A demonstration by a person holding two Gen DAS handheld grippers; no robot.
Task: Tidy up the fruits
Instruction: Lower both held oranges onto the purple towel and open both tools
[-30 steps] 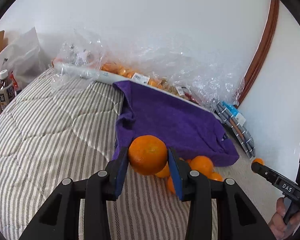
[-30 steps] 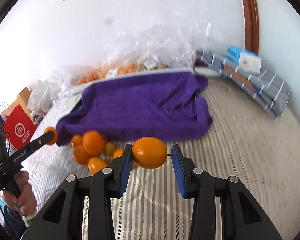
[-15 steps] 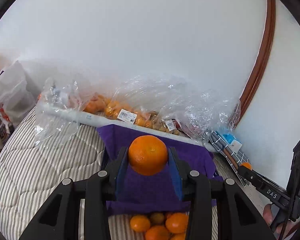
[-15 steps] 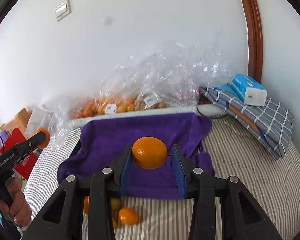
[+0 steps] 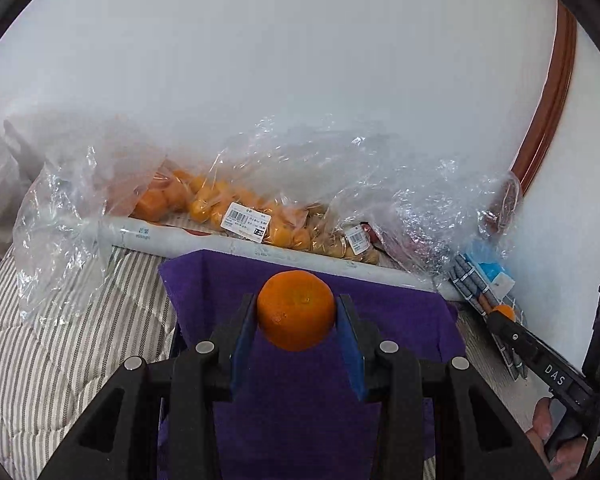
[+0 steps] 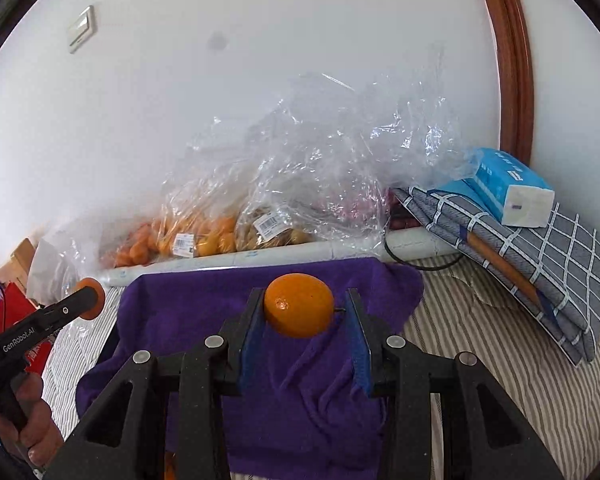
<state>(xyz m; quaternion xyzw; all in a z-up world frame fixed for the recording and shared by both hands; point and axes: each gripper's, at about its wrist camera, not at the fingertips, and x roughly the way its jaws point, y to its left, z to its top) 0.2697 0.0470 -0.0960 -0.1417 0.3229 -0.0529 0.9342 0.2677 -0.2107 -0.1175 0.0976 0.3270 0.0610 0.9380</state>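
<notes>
Orange fruit fills both sets of tongs at once. The left gripper (image 5: pixel 296 314) is clenched on a mandarin (image 5: pixel 296 310), its blue pads pressing the fruit at 3 and 9 o'clock; the right gripper (image 6: pixel 300 308) is clamped the same way on a second mandarin (image 6: pixel 299 305), whose short stem pokes toward the 3 o'clock pad. Each fruit hangs in the air, off the striped bedding (image 6: pixel 500 360).

What matters for the coming move is the purple towel (image 5: pixel 400 312), draped over something boxy that cannot be made out. From either pair of tongs it lies straight ahead at 12 o'clock and below the fruit, its long side running across, from 9 to 3 o'clock. Neither hand looks clearly nearer: the two grippers sit side by side over it, left toward its 9 o'clock end, right toward its 3 o'clock end. Beyond the towel, at 12 o'clock, bags of fruit (image 6: pixel 204 236) lean on the wall. The likely next step is lowering both mandarins onto the towel and letting go.
</notes>
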